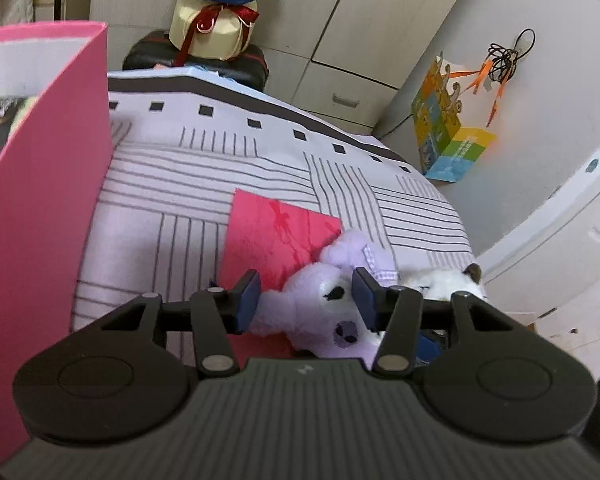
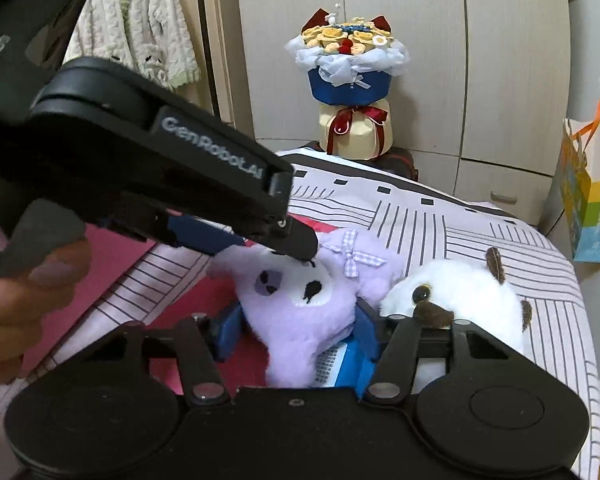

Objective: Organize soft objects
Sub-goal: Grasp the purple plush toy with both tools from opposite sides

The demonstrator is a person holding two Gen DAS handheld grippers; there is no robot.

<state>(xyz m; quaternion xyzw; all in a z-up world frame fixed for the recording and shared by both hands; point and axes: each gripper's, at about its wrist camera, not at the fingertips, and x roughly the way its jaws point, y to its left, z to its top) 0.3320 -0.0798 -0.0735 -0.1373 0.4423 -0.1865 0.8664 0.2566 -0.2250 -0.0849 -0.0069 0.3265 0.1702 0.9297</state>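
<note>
Two plush toys lay on the striped bed (image 1: 204, 168): one purple plush (image 2: 296, 308) partly on a red card (image 1: 272, 236), one white plush (image 2: 452, 292) beside it. The left gripper (image 1: 306, 296) and right gripper (image 2: 296, 330) both clasped the purple plush. One pink box (image 1: 40, 200) stood at the left, crowding the left wrist view.

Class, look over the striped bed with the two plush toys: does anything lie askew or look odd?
The fluffy purple plush toy lies tipped on its side, partly on a flat pink sheet set crooked to the bedspread's stripes. Both grippers, left and right, straddle this one toy, which is unusual. The white plush toy lies untouched beside it.
</note>
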